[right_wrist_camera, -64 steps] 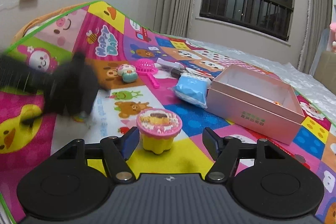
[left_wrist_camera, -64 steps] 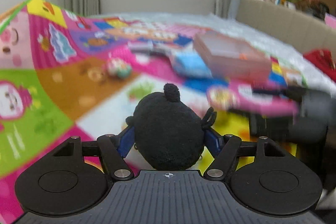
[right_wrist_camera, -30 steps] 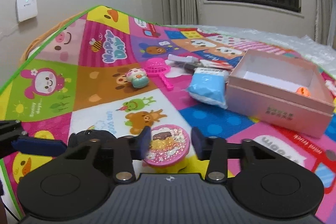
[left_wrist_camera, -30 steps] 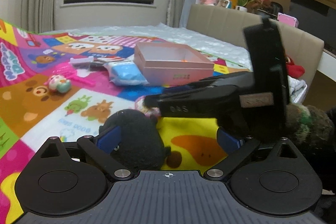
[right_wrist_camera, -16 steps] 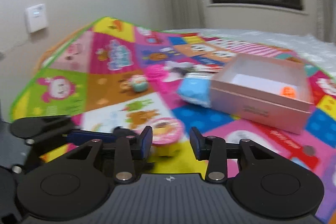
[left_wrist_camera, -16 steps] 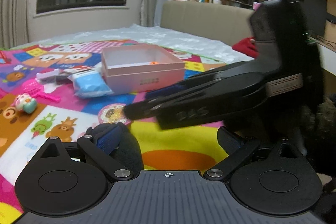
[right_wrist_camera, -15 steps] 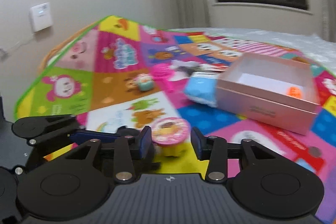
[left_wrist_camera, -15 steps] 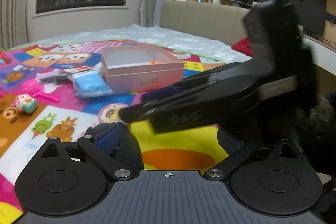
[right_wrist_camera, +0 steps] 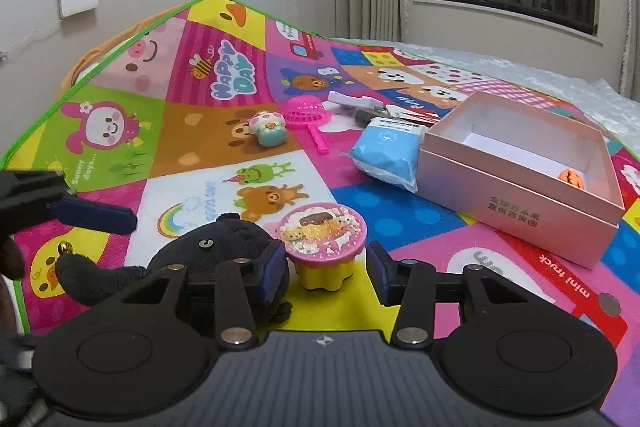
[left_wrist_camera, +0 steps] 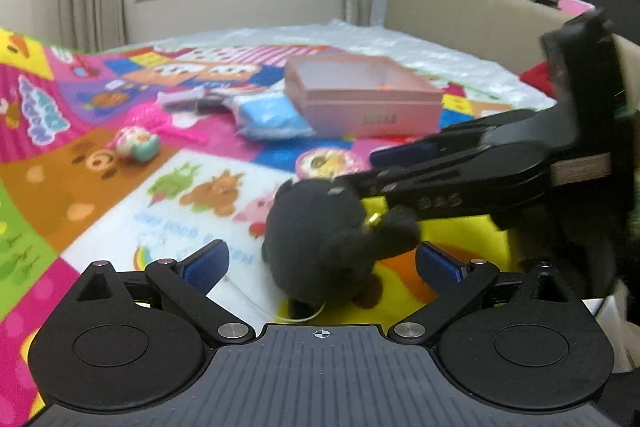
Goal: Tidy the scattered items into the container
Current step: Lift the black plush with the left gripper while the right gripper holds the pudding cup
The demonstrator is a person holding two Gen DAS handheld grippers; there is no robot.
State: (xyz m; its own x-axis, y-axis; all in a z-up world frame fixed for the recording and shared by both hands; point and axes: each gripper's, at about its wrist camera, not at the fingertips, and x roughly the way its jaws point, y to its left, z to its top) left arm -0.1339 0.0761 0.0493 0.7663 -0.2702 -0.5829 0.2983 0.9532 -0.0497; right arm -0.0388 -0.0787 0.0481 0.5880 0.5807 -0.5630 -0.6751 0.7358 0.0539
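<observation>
A black plush toy (left_wrist_camera: 332, 239) lies on the play mat between the spread fingers of my open left gripper (left_wrist_camera: 320, 267); it also shows in the right wrist view (right_wrist_camera: 200, 251). My right gripper (right_wrist_camera: 326, 269) is open, with its fingers on either side of a pink-lidded yellow toy cup (right_wrist_camera: 322, 241) that stands on the mat. The right gripper reaches across the left wrist view (left_wrist_camera: 460, 179), and the cup (left_wrist_camera: 326, 163) sits behind it. An open pink box (right_wrist_camera: 524, 163) holding a small orange item (right_wrist_camera: 572, 177) stands at the right.
A blue packet (right_wrist_camera: 386, 153) leans against the box. A pink toy strainer (right_wrist_camera: 308, 117), a mushroom figurine (right_wrist_camera: 268, 131) and small packets (right_wrist_camera: 360, 107) lie further back. A padded headboard (left_wrist_camera: 480, 15) with plush toys is at the far right.
The left gripper has let go of the black plush and drawn back; the plush now lies on the mat. The right gripper has opened wider around the cup.
</observation>
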